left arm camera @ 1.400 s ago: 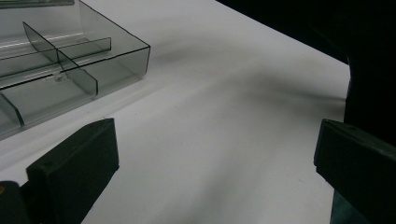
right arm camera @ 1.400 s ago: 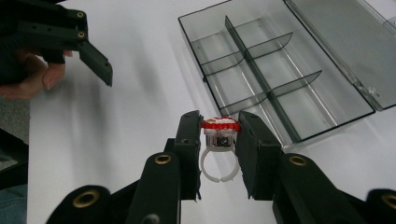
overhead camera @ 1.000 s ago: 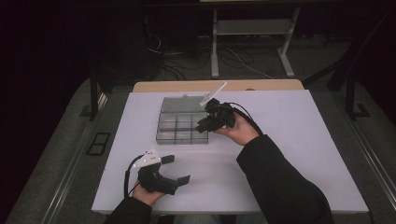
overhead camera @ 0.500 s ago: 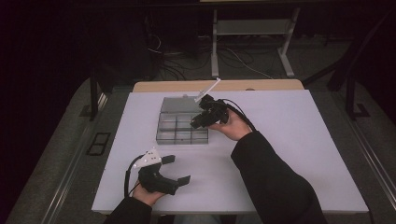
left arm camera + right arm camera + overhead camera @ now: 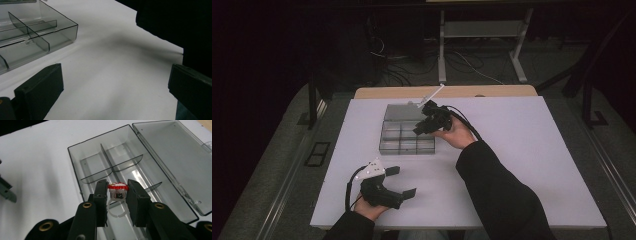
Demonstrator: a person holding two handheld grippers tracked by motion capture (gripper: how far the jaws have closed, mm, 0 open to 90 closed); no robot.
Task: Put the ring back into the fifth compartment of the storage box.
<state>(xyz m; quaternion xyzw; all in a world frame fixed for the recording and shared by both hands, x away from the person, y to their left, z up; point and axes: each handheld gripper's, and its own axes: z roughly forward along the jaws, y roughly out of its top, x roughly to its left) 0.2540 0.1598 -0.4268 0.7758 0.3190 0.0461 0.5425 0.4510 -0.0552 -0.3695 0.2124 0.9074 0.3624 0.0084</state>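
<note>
Our right gripper (image 5: pixel 117 195) pinched a red-topped plastic ring (image 5: pixel 117 192) above the clear divided box (image 5: pixel 130 170); our left gripper (image 5: pixel 400 182) gaped wide.

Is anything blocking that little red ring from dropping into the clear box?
Nothing visible does. The right gripper holds the ring above the open box; the lid lies flat beside it, and the compartments below look empty.

A wide, flat white table (image 5: pixel 532 150) stood on a grey floor (image 5: pixel 272 165), with a strip of pale wood (image 5: pixel 492 91) along its far edge. On it, left of centre toward the far side, lay an open clear smoked-plastic compartment box (image 5: pixel 404 135), its hinged lid (image 5: pixel 172 157) folded flat behind it.
</note>
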